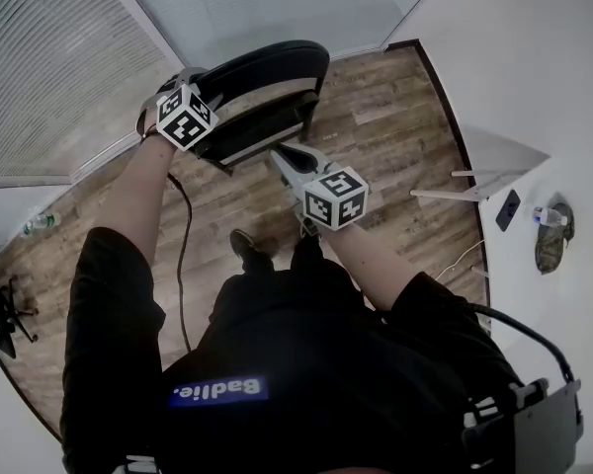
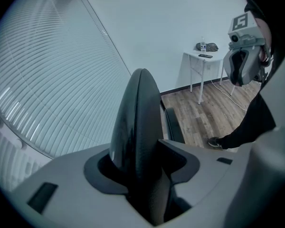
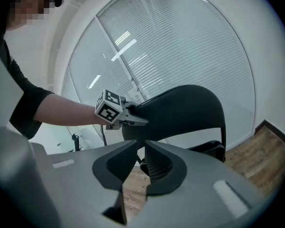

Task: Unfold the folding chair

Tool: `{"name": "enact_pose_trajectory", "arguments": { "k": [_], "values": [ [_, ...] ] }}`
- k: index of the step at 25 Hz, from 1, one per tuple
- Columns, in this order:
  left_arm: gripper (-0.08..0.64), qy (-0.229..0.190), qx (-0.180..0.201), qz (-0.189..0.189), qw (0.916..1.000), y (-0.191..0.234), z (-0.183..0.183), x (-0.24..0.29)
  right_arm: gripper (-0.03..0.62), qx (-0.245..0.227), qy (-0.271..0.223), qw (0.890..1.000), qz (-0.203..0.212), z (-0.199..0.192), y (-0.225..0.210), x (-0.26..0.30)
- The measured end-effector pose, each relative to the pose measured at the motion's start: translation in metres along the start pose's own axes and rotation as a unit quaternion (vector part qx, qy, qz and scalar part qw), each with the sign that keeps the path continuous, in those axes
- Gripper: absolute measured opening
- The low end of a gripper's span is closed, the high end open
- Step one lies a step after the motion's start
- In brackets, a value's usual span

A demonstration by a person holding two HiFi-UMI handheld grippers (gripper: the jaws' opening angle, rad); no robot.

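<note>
So the unfolding is barely getting going here, far as I can tell. The folding chair (image 1: pixel 267 72) is standing on the wood floor (image 1: pixel 395 146) right in front of the person, over by the window blinds. The left gripper (image 2: pixel 141 148) is biting down on the side edge of the black backrest (image 2: pixel 137 113), with its fingers clamped tight on it, so that side is looking sorted. The right gripper (image 3: pixel 138 148) is hanging just in front of the seat (image 1: pixel 262 131), with its fingers almost together and nothing between them. The seat is looking tipped up close to the back rather than lying flat, though the angle is making that hard to call. My guess is the whole job of swinging the seat down is what's left.
</note>
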State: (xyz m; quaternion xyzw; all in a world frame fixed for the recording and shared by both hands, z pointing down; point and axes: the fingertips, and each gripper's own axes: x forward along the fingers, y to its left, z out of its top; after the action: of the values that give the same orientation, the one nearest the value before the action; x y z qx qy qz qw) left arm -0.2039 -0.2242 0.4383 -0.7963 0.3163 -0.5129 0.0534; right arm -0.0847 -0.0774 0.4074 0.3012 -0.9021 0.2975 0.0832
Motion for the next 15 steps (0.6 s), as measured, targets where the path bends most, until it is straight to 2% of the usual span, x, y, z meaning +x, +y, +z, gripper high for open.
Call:
{"name": "enact_pose_trajectory", "arguments": {
  "k": [9, 15],
  "values": [
    [0.190, -0.001, 0.004, 0.002, 1.0000, -0.006, -0.002, 0.012, 0.046, 0.076, 0.009, 0.997, -0.024, -0.052, -0.050, 0.034],
    [0.190, -0.003, 0.005, 0.005, 1.0000, -0.006, 0.000, 0.002, 0.055, 0.127, 0.008, 0.991, -0.050, -0.063, -0.073, 0.054]
  ]
}}
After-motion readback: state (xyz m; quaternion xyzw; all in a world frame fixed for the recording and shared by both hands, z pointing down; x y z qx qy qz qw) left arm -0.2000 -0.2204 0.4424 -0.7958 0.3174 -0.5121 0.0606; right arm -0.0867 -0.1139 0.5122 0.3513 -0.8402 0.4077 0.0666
